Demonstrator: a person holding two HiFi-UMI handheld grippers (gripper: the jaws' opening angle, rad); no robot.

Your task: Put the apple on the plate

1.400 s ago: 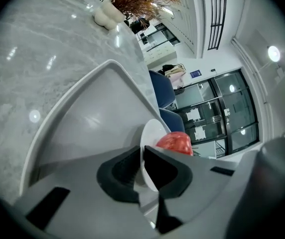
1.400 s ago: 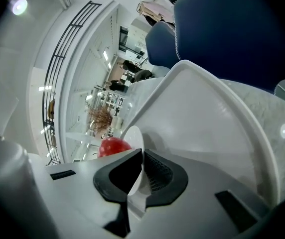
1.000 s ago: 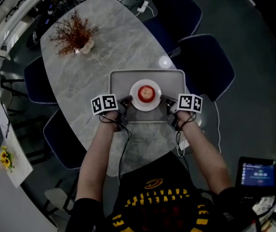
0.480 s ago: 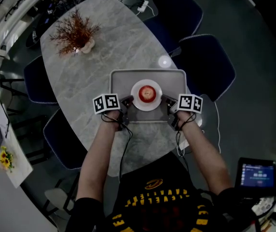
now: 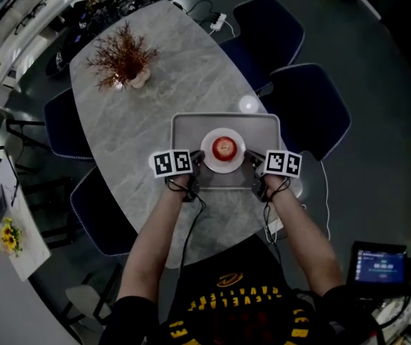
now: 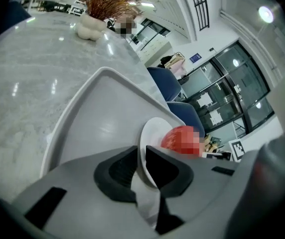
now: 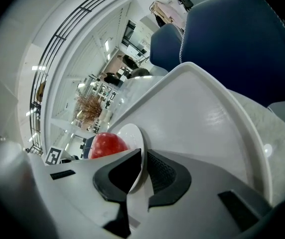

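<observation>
A red apple [image 5: 224, 147] lies on a small white plate [image 5: 223, 167] in a grey tray [image 5: 184, 128] on the marble table. My left gripper [image 5: 200, 160] is at the plate's left rim. Its jaws have just been opening; in the left gripper view the plate [image 6: 150, 133] rim still stands between the left gripper [image 6: 141, 166] pads, loosely, with the apple [image 6: 182, 139] beyond. My right gripper [image 5: 248, 160] is at the right rim. In the right gripper view the right gripper [image 7: 144, 171] pads pinch the plate [image 7: 132, 133] edge, with the apple [image 7: 107, 144] behind it.
A dried plant in a pale vase [image 5: 123, 56] stands at the table's far end. Dark blue chairs [image 5: 310, 99] ring the table [image 5: 141, 121]. A power strip [image 5: 216, 21] lies at the far edge. The tray wall [image 6: 97, 118] surrounds the plate.
The head view has shifted a little. Both grippers stay at the plate's two sides, and the left gripper has rolled slightly. The apple and plate rest in the same spot on the tray.
</observation>
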